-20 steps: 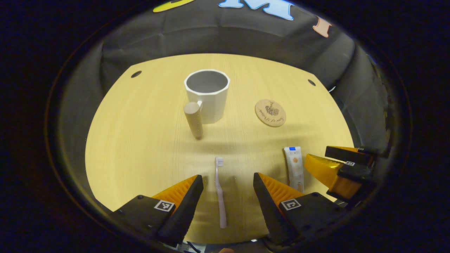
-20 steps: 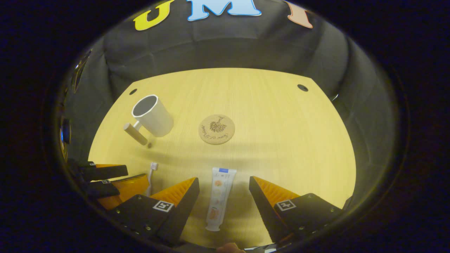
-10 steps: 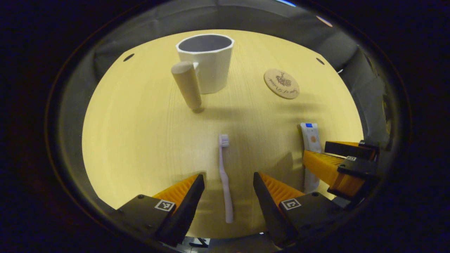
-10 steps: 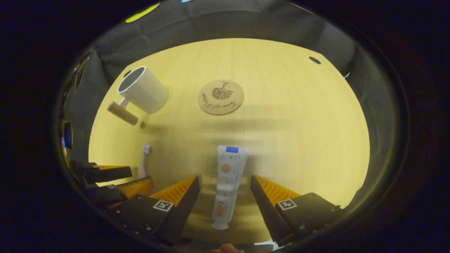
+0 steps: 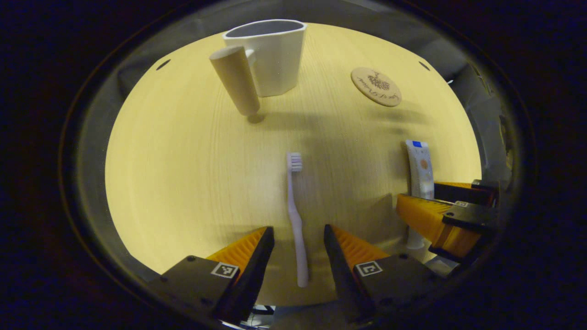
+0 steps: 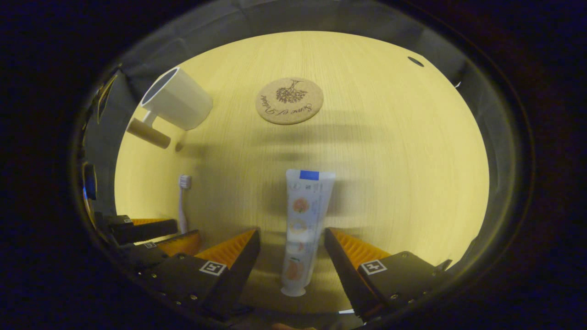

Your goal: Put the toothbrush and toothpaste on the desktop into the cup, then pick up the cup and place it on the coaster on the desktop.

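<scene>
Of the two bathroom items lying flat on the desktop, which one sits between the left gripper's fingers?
The toothbrush, handle between the open left gripper; the toothpaste lies within the right gripper instead.

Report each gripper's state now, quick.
Left gripper: open, fingers either side of the toothbrush, not gripping it.
Right gripper: open, fingers either side of the toothpaste, not gripping it.

A pale wooden surface with fine straight grain spreads wide, small dark holes near its far corners. Dark creased cloth hangs behind its far edge.
</scene>
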